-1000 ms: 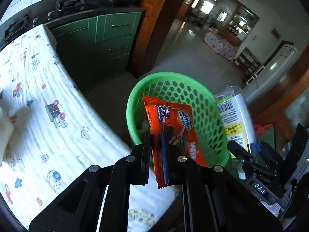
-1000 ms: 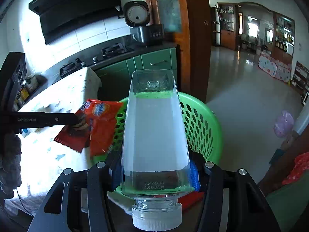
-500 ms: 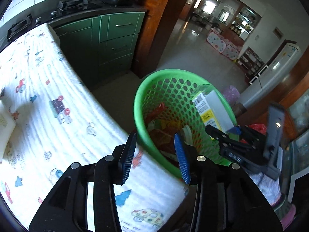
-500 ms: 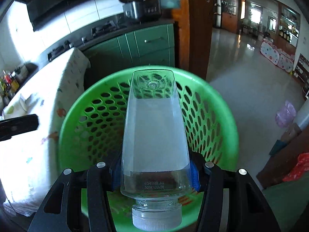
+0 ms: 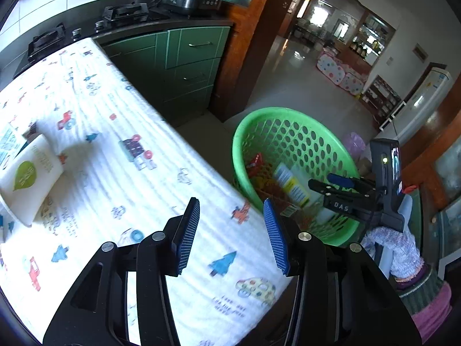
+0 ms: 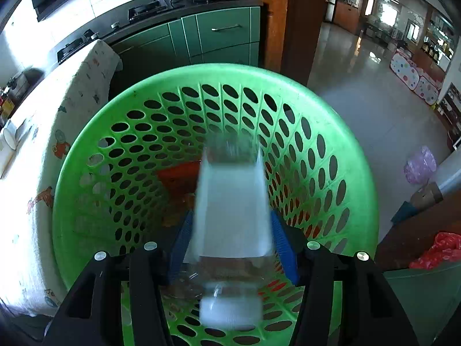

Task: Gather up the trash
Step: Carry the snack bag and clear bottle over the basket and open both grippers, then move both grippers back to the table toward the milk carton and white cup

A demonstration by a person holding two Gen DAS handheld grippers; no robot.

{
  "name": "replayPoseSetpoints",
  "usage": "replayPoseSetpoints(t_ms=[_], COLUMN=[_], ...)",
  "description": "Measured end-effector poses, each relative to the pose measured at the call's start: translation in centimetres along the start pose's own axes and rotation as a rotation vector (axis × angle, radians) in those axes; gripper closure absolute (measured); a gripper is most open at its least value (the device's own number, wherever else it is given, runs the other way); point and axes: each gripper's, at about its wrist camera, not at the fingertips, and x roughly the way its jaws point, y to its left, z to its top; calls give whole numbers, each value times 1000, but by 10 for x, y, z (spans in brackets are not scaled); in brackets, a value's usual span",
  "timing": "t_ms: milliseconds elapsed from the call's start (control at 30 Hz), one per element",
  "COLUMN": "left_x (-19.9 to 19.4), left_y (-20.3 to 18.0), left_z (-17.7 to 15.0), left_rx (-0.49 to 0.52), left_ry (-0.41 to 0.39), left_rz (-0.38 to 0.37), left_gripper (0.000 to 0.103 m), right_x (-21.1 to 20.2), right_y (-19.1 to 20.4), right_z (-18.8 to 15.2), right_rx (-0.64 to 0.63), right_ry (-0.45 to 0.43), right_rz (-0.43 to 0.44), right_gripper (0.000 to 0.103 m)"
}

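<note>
Bottle (image 6: 232,201) between right hand-held gripper (image 6: 230,230) pads.

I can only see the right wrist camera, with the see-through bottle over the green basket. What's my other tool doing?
Observer: Your left tool is over the white cartoon-print tablecloth. Its jaws are opening, with nothing between them.
Child: Is anything lying on that cloth?
Observer: Yes, a white rectangular packet with a green leaf mark lies flat on it. I can't tell if it's trash.
Child: Does my bottle look different from that side?
Observer: The clear plastic bottle shows a white and yellow paper label that your view hides.
</note>
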Motion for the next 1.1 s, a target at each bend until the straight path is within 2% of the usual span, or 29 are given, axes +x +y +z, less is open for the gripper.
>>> replayPoseSetpoints(t_ms=[300, 533, 633, 900, 1100], left_x=[-42, -92, -113, -160, -177], left_y=[32, 73, 96, 165, 209], left_z=[-25, -51, -62, -84, -97], left_rx=[-29, -88, -133, -267, -359], left_ry=[-33, -90, -107, -154, -168], left_rz=[58, 118, 152, 249, 303], left_gripper=[51, 46, 46, 43, 40], right_x=[-47, -107, -123, -126, -120], right_y=[14, 69, 97, 175, 229], right_z=[-8, -21, -24, -20, -15], right_rx=[12, -88, -133, -249, -330], right_ry=[-114, -248, -277, -277, -265], right_rz=[39, 98, 144, 250, 312], right_gripper=[48, 41, 38, 33, 27])
